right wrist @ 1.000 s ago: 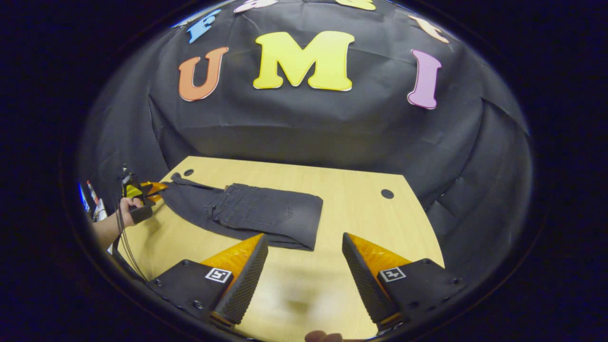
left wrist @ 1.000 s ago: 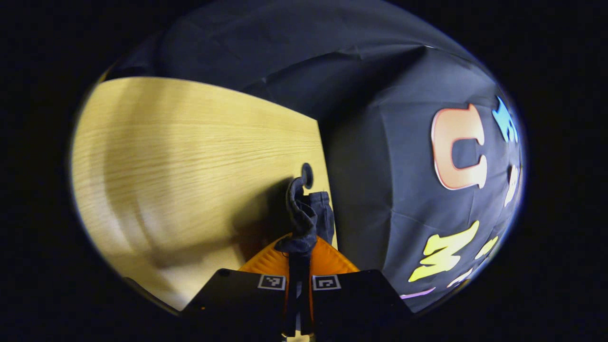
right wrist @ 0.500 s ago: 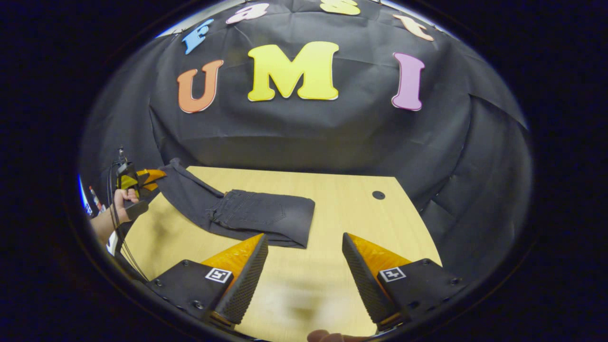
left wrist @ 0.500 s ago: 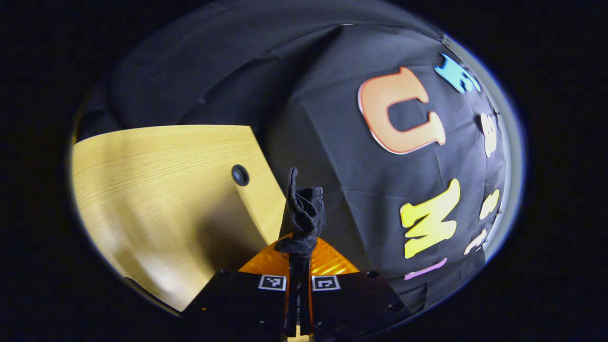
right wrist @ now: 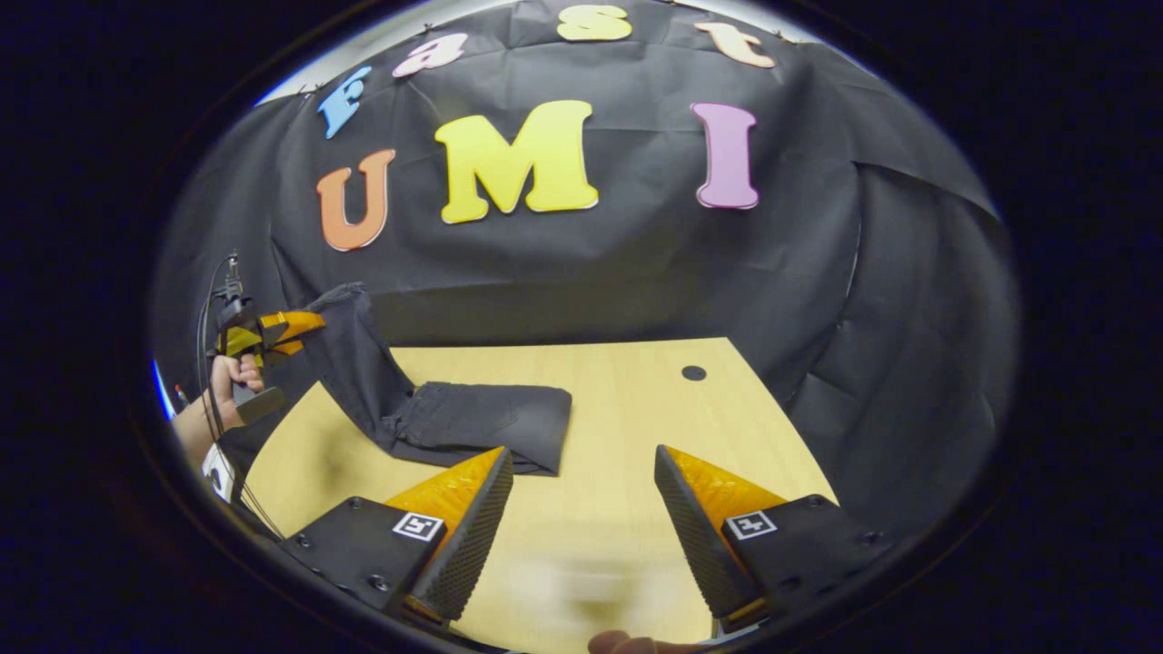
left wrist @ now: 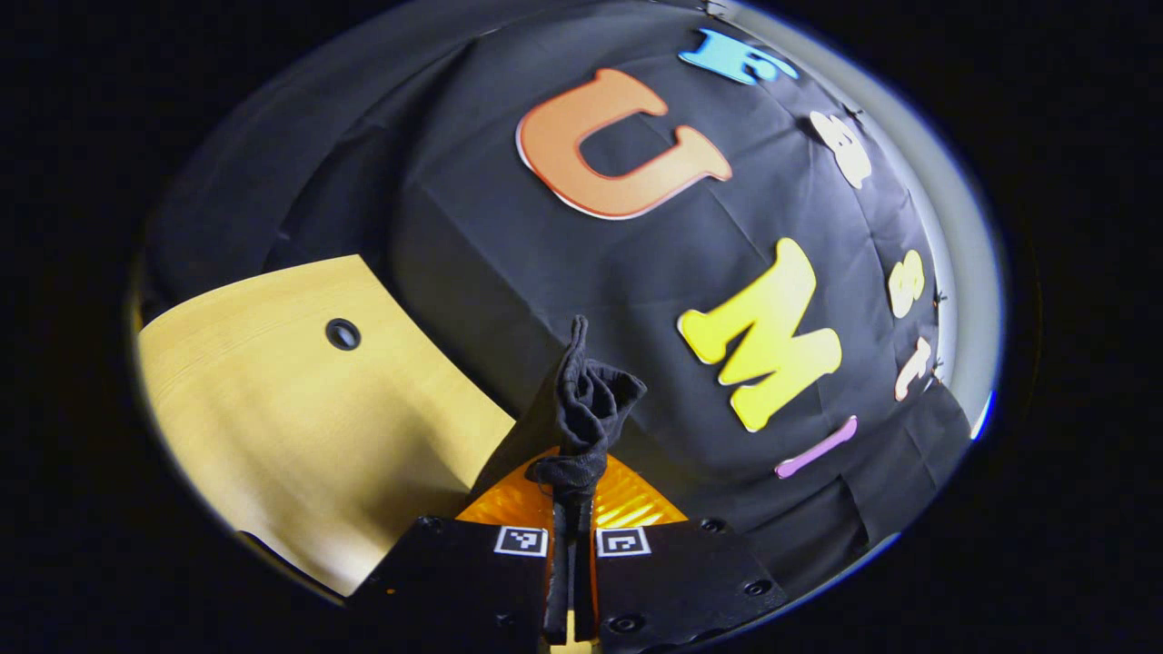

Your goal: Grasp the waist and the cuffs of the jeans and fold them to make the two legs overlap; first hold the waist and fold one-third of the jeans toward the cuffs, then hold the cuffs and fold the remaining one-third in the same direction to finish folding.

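Jeans (right wrist: 472, 422) lie partly folded on the tabletop (right wrist: 636, 409), just ahead of the right claw (right wrist: 581, 509) and a little to its left. The waist part rests flat as a folded block. The cuff end rises off the wood up to the left claw (right wrist: 282, 331), which a hand (right wrist: 227, 377) holds raised off the tabletop's left edge.

By the look of it, the last step is in hand: the waist third seems already laid over, and the cuffs are lifted to be carried across it. The next move calls for the left claw to travel toward the folded block, keeping the cloth taut enough not to drag the block, then to lower the cuffs squarely on top before letting go.

The left gripper view gives the grip itself: the left claw (left wrist: 571, 495) is clamped tight on a bunched wad of dark denim (left wrist: 586, 409), which stands up beyond the fingertips, with a corner of the tabletop (left wrist: 273, 418) and its round hole (left wrist: 342, 334) off to the claw's left. The right gripper view gives the whole garment, and the right claw's fingers spread wide apart, holding nothing, above bare wood.
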